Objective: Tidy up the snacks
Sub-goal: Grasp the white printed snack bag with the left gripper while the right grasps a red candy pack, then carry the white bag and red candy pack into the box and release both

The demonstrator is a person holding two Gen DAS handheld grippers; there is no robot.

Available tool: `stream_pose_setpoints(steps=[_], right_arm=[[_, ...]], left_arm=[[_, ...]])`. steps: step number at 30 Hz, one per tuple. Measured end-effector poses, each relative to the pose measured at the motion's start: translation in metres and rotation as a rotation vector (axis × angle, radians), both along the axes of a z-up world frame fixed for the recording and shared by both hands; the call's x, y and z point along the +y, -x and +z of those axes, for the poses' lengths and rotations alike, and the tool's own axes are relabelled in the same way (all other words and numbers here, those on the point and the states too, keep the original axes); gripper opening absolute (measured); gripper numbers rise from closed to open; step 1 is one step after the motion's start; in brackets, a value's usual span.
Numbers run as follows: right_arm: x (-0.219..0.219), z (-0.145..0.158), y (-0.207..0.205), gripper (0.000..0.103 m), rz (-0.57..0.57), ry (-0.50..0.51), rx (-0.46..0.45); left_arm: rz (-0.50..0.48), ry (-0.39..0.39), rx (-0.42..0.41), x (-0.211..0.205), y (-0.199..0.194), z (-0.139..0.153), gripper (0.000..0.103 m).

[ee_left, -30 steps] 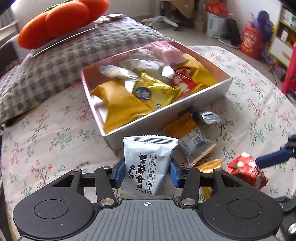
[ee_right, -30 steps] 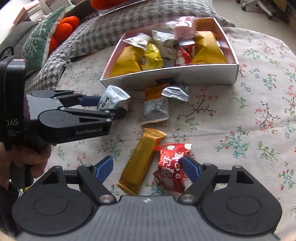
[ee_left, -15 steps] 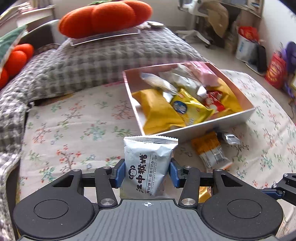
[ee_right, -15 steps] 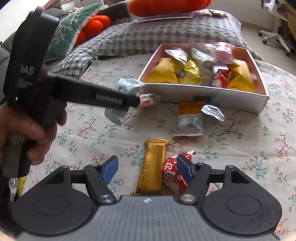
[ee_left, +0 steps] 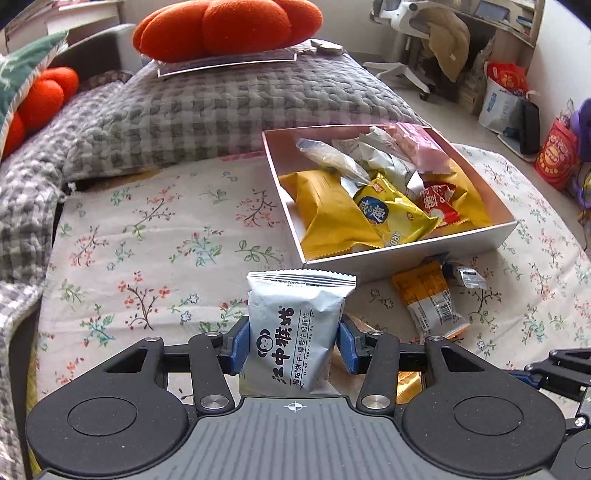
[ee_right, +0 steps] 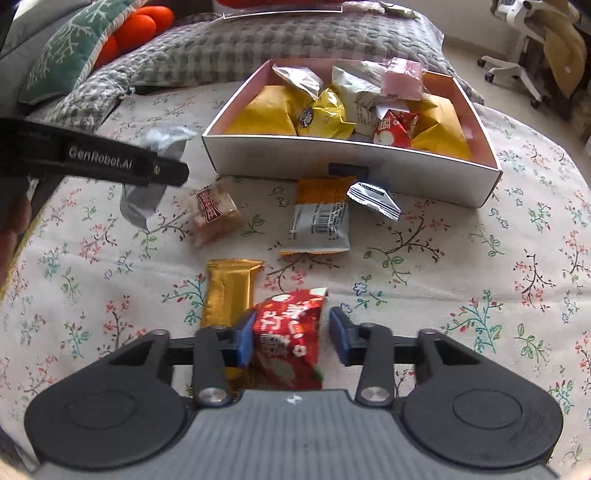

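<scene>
My left gripper (ee_left: 293, 345) is shut on a grey-white biscuit packet (ee_left: 299, 295) and holds it upright above the flowered cloth, short of the white snack box (ee_left: 406, 258). In the right wrist view that packet (ee_right: 147, 199) hangs at the left, beside the box (ee_right: 332, 155). My right gripper (ee_right: 291, 332) is low over the cloth, its jaws closing around a red packet (ee_right: 288, 325). The left pad touches the packet; a gap remains at the right pad. A gold bar (ee_right: 229, 291) lies just left of those jaws.
An orange-white packet (ee_right: 321, 218), a small silver packet (ee_right: 375, 199) and a brown-wrapped cake (ee_right: 214, 210) lie on the cloth before the box. Several snacks fill the box. Grey checked bedding (ee_left: 240, 99) and orange cushions (ee_left: 221, 26) lie behind it.
The right jaws have narrowed around the red packet, leaving the gold bar outside them. My left gripper has shifted and rolled with its packet, uncovering the brown cake.
</scene>
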State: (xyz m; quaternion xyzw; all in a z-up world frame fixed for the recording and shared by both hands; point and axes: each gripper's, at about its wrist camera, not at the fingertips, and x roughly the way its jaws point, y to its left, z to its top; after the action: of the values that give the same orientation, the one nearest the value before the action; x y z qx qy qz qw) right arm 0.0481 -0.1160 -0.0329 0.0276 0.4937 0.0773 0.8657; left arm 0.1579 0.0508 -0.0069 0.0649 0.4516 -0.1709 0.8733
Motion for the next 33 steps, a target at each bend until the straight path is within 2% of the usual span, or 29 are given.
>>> stream_pose_setpoints(steps=[4,9,20,27,33], right_arm=[[0.002,0.002,0.001,0.031,-0.005,-0.002,-0.014],[-0.007,0.011,0.0,0.031,-0.035,-0.031,-0.047],[-0.033,0.031,-0.008,0.031,-0.094,-0.079,-0.099],[-0.061,0.05,-0.031,0.031,-0.133,-0.153,-0.132],[-0.079,0.055,-0.052,0.031,-0.153,-0.178,-0.138]], left_arm=[[0.025,0.041,0.005,0.007,-0.003,0.003,0.046],[0.012,0.039,0.01,-0.001,-0.001,0.002,0.046],[0.003,0.114,0.02,-0.015,0.0,0.013,0.046],[0.035,0.168,0.016,-0.021,-0.025,0.026,0.046],[0.026,0.171,0.005,-0.042,-0.053,0.034,0.046]])
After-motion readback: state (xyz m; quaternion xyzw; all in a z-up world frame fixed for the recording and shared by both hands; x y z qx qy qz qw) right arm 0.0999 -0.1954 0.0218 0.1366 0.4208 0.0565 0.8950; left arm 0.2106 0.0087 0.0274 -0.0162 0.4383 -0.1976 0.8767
